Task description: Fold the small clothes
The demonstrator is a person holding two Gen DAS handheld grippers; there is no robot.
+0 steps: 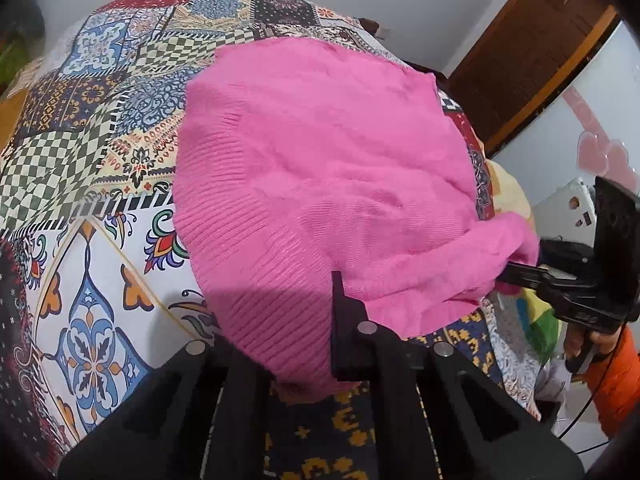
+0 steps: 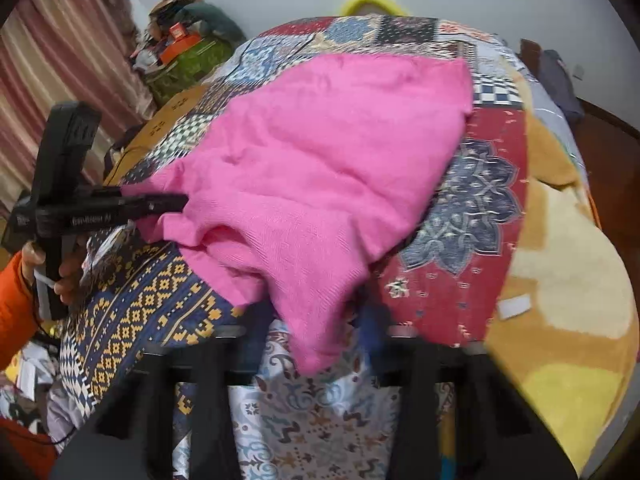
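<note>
A pink knit garment (image 1: 320, 168) lies spread on a patterned patchwork bedspread (image 1: 100, 128). My left gripper (image 1: 316, 336) is shut on the garment's near ribbed edge; one black finger (image 1: 340, 320) shows on top of the cloth. In the right wrist view the left gripper (image 2: 176, 202) clamps the garment's left edge. My right gripper (image 2: 320, 344) is shut on a near corner of the pink garment (image 2: 320, 184), which drapes between the blurred fingers. It shows in the left wrist view (image 1: 516, 272) pinching the right corner.
A yellow and tan blanket (image 2: 560, 280) lies on the bed's right side. Clutter and a green box (image 2: 184, 64) stand by striped curtains at far left. A wooden door (image 1: 532, 60) is at right. A yellow object (image 2: 372, 2) sits at the bed's far end.
</note>
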